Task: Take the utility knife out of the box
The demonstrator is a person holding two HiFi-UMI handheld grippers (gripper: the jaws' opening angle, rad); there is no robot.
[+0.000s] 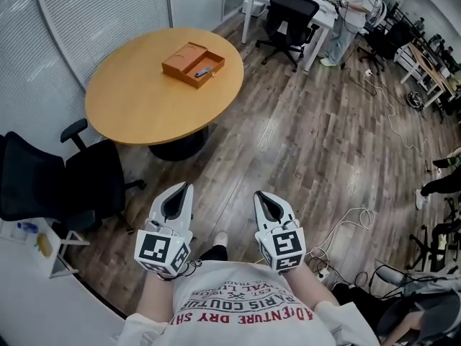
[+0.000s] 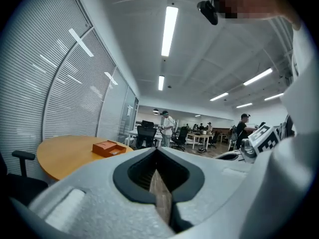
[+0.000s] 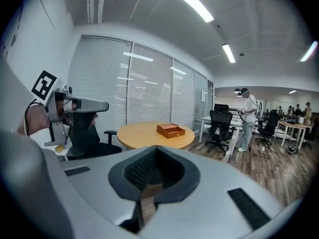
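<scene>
Left claw: I am holding my left gripper (image 1: 181, 187) low in front of my chest, pointing out over the floor. Its jaws are pressing together with nothing between them.
Right claw: I am holding my right gripper (image 1: 263, 195) just beside the left one. Its jaws are likewise pressing together on nothing.
Box: the orange, open-topped rectangular box (image 1: 193, 63) is sitting on the far side of the round, light wooden table (image 1: 137, 103), well apart from both claws.
Knife: the small grey utility knife (image 1: 204, 71) is lying inside the box, in its open right-hand compartment.
Table: it is standing far ahead and to the left of my claws, on the grey-brown plank floor (image 1: 302, 143).
Chair: a black office armchair (image 1: 61, 182) is standing at the table's near left edge.
Background: a person in light clothes (image 1: 354, 13) is standing at the far right by a white desk (image 1: 253, 0).
</scene>
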